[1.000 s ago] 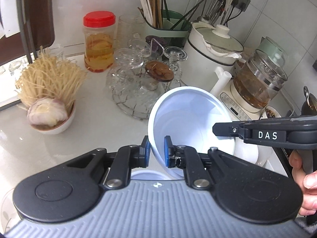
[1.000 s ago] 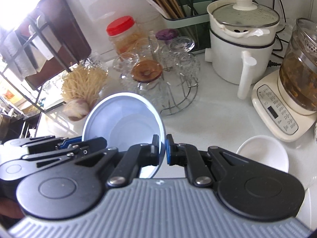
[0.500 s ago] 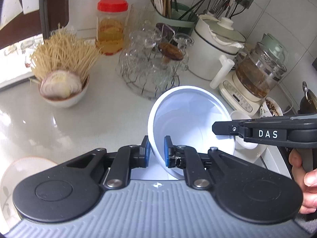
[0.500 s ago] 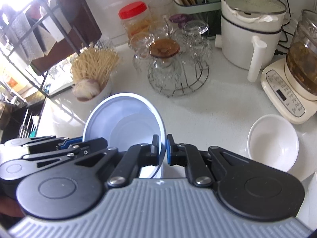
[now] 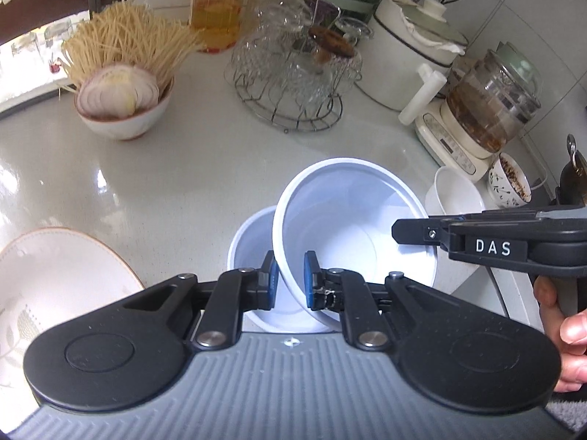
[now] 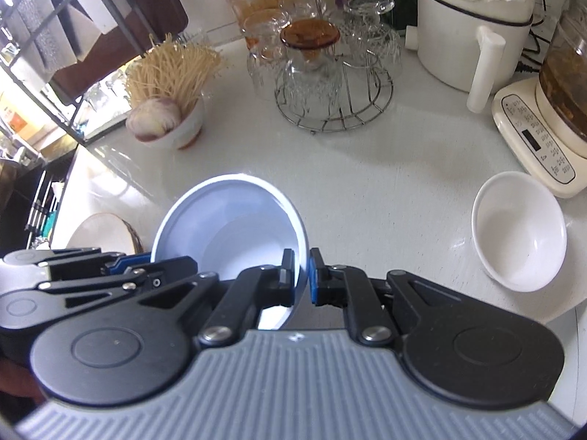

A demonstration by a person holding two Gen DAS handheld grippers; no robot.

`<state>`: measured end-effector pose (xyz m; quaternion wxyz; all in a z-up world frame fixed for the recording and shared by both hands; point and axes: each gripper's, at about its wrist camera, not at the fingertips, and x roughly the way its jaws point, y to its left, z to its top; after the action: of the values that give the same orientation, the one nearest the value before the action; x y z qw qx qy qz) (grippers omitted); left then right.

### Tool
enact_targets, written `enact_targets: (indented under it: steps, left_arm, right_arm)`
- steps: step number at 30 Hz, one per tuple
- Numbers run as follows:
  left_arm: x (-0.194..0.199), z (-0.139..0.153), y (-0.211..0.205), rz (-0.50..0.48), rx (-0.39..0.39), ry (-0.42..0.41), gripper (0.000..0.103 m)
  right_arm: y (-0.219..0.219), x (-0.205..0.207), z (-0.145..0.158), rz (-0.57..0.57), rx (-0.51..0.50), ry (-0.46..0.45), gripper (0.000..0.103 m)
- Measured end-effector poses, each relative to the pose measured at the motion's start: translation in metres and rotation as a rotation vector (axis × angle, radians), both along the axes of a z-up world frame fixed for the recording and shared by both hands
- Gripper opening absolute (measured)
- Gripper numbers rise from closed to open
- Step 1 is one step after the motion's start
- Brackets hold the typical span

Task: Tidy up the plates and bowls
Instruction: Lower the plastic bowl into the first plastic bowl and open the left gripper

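Observation:
Both grippers hold one white plastic bowl by opposite sides of its rim, tilted above the counter. My left gripper is shut on its left rim. My right gripper is shut on its right rim, and the bowl shows there too. A second white bowl sits below it, partly hidden. A small white ceramic bowl rests on the counter to the right. A cream plate with a leaf pattern lies at the left.
A bowl of noodles and onion stands far left. A wire rack of glasses, a red-lidded jar, a white cooker and a glass kettle line the back. A patterned bowl sits far right.
Both grippers have risen and pulled back with the white bowl, so the counter looks farther away. The second bowl beneath and the cream plate have come into view.

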<state>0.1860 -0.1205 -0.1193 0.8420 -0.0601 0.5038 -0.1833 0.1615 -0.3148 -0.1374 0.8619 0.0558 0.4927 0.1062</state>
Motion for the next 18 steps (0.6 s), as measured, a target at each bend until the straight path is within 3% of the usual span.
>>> enact_targets:
  steps: [6, 10, 18]
  left_arm:
    - [0.002, -0.013, 0.0, 0.017, 0.046, 0.012, 0.015]
    - [0.008, -0.02, 0.006, 0.055, 0.027, 0.042, 0.015]
    - [0.01, -0.028, 0.006, 0.058, 0.067, 0.053, 0.015]
  right_arm:
    - [0.005, 0.004, -0.013, 0.014, 0.002, 0.005, 0.012]
    - [0.007, 0.008, -0.019, 0.021, 0.018, 0.005, 0.012]
    - [0.01, 0.016, -0.026, 0.038, 0.034, 0.036, 0.012]
